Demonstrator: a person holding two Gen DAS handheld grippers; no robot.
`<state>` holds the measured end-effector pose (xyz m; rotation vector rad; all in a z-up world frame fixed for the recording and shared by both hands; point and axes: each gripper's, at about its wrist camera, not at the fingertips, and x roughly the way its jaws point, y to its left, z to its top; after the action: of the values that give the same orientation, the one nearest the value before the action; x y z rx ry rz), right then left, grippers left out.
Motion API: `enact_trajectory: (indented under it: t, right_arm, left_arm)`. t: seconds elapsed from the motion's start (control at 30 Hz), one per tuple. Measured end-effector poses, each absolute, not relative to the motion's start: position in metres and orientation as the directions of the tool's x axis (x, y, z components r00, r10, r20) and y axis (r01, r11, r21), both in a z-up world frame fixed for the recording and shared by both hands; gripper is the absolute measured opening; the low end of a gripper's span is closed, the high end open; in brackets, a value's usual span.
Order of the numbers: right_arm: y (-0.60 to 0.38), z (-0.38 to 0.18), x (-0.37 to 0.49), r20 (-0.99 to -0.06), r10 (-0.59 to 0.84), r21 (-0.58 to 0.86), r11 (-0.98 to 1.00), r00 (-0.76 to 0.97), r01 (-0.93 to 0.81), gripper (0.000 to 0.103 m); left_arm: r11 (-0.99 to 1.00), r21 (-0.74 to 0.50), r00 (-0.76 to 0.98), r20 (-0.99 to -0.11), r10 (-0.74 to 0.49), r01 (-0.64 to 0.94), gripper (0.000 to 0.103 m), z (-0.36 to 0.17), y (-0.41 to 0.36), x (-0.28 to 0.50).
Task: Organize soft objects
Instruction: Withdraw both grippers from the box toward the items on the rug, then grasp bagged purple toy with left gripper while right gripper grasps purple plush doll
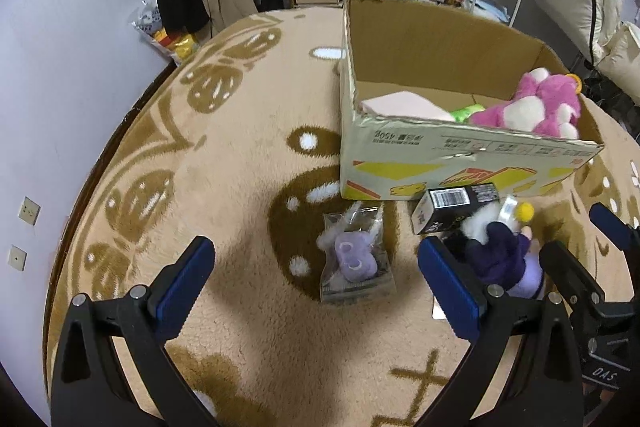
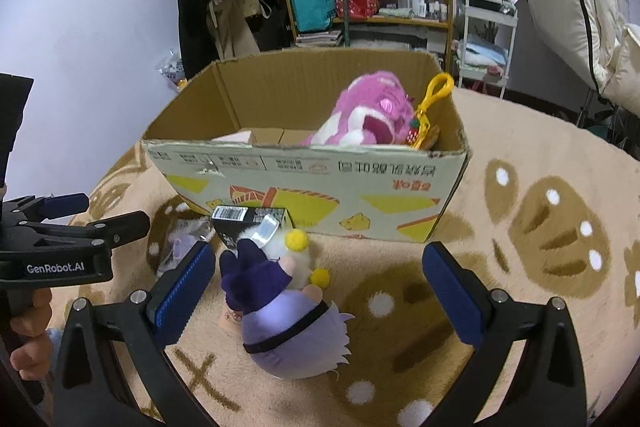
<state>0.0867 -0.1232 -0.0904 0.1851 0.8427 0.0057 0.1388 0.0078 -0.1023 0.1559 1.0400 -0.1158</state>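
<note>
An open cardboard box [image 1: 460, 151] [image 2: 312, 179] stands on the rug and holds a pink plush [image 1: 532, 107] [image 2: 368, 115]. A small purple plush in a clear bag [image 1: 354, 259] lies on the rug between the fingers of my open left gripper [image 1: 316, 279]. A purple-and-white plush doll [image 2: 284, 303] [image 1: 504, 255] lies in front of the box, between the fingers of my open right gripper [image 2: 320, 291], nearer its left finger. Neither gripper touches anything.
A black carton with a barcode [image 2: 250, 221] [image 1: 456, 205] lies against the box front beside the doll. A yellow keyring charm [image 2: 434, 95] hangs at the box's right wall. Shelves, hanging coats and a white cart stand behind the round rug [image 1: 248, 147].
</note>
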Motion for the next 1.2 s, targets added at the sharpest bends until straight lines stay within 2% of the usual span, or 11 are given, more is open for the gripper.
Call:
enact_trajectory:
  t: [0.43,0.87,1.2]
  right_arm:
    - [-0.119,-0.116,0.100,-0.797,0.108,0.178,0.982,0.594,0.061,0.103]
    - [-0.121,-0.129,0.108,-0.806,0.174,0.255,0.965,0.566,0.066,0.103]
    - [-0.103,-0.140,0.109,-0.838,0.179,0.228,0.973,0.515,0.032,0.103]
  left_arm:
    - [0.980,0.086,0.436,-0.900,0.000,0.178,0.101,-0.127,0.004,0.152]
    - [0.975,0.100,0.361,-0.932,0.022,0.200,0.101,-0.151,-0.001,0.162]
    - [0.979,0.077,0.331,-0.944,0.010,0.190,0.101,-0.159,0.002,0.170]
